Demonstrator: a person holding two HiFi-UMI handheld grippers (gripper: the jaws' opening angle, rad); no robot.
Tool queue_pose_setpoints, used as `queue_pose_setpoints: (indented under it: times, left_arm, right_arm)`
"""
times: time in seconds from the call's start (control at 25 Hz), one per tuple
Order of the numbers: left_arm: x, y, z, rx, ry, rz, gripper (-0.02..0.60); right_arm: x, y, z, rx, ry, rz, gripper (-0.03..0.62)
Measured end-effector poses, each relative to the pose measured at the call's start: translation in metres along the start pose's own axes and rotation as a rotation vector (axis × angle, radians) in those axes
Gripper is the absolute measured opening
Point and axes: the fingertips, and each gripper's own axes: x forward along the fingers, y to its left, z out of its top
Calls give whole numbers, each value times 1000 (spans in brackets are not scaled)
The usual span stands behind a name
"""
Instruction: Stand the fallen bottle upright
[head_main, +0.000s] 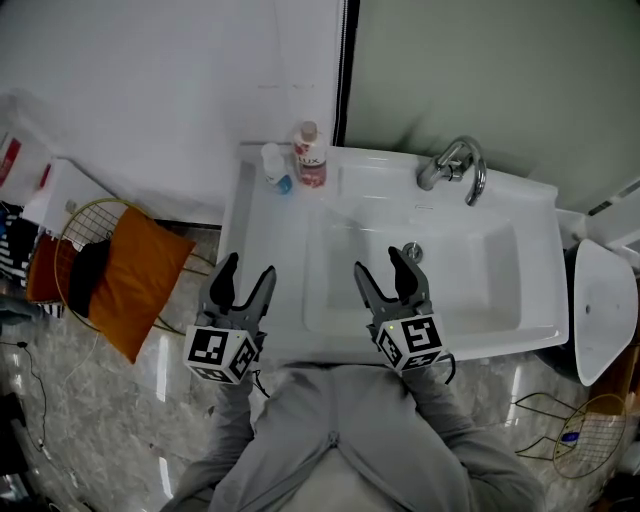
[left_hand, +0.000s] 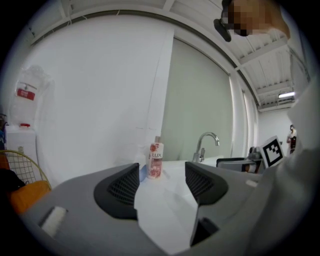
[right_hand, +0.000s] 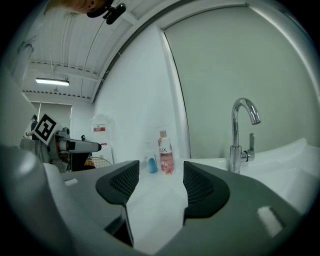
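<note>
A pink-and-clear LUX bottle (head_main: 309, 155) stands upright on the back left corner of the white sink (head_main: 270, 250), next to a small blue-and-white container (head_main: 275, 165). My left gripper (head_main: 247, 272) hovers over the sink's left ledge, well short of the bottle, its jaws apart with nothing between them. My right gripper (head_main: 381, 265) hangs over the basin's near edge, jaws likewise apart and empty. The left gripper view looks past the left gripper (left_hand: 161, 187) at the bottle (left_hand: 156, 160). The right gripper view shows the right gripper (right_hand: 160, 185), with the bottle (right_hand: 165, 155) far ahead.
A chrome faucet (head_main: 455, 165) rises at the back right of the basin, with a drain plug (head_main: 411, 251) below it. An orange cushion (head_main: 140, 275) lies in a wire basket on the floor at left. A white fixture (head_main: 600, 300) and another wire basket (head_main: 580, 430) stand at right.
</note>
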Motion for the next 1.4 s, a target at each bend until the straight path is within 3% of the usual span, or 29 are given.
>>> queue_pose_setpoints:
  times: [0.64,1.4]
  left_arm:
    - [-12,6,10,41,-22,81,328]
    - [-16,2,5,29,-14,95,328]
  right_arm:
    - [13,-1,4,-41,14,47,259]
    - [14,0,5,-14,24,59,258]
